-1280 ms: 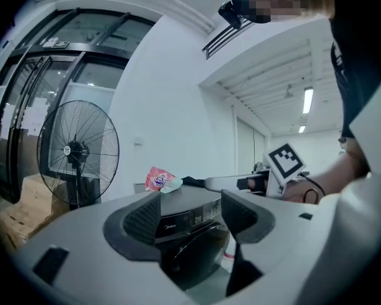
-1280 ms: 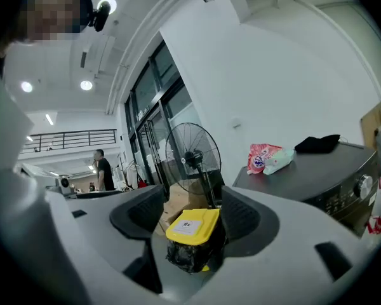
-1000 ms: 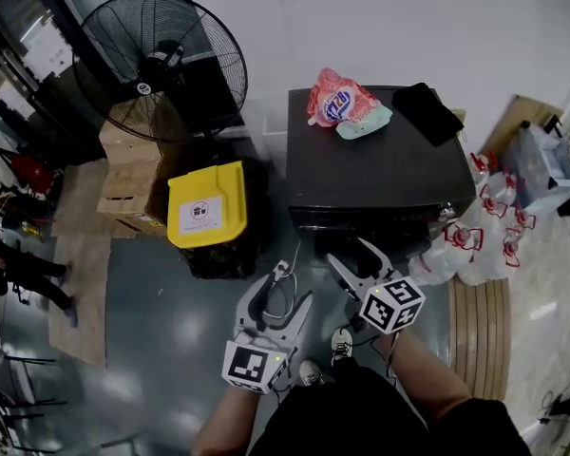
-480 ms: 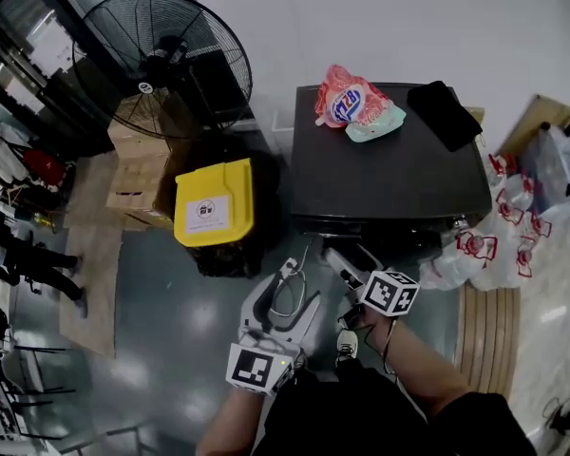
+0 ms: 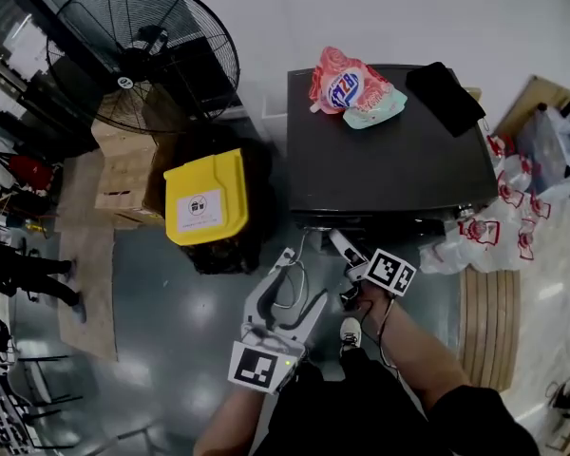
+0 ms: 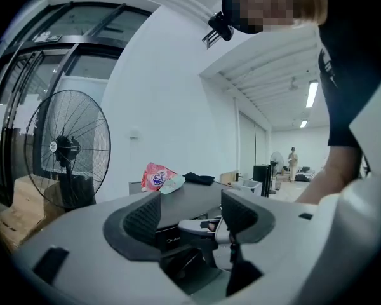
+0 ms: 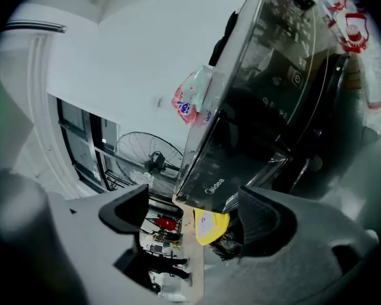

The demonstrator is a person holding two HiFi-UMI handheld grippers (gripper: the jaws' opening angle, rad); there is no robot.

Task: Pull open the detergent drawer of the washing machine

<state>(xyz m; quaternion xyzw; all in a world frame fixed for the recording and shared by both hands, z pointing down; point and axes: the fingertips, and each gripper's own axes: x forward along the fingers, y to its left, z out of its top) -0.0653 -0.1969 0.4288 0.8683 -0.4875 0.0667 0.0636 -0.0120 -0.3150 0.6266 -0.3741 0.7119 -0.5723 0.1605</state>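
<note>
The black washing machine [image 5: 389, 160] stands against the white wall. Its detergent drawer [image 7: 211, 184] is the top left front panel with the brand mark, and it sits flush. My right gripper [image 5: 345, 255] hangs rolled on its side just in front of that corner. Its jaws are opening and nothing touches the pads [image 7: 128, 211]. My left gripper [image 5: 304, 275] is open and empty, lower left of the right one and short of the machine. In the left gripper view the right gripper [image 6: 206, 226] shows between the open jaws, in front of the machine [image 6: 178, 202].
A pink detergent bag [image 5: 347, 88] and a black cloth [image 5: 445, 98] lie on the machine's top. A yellow-lidded bin [image 5: 206, 199], cardboard boxes [image 5: 123, 164] and a standing fan [image 5: 147, 55] crowd the left. White plastic bags [image 5: 475, 236] lie on the right.
My right gripper has dropped lower, rolled onto its side and spread its jaws wider, close to the machine's front. The left gripper has crept forward a little.
</note>
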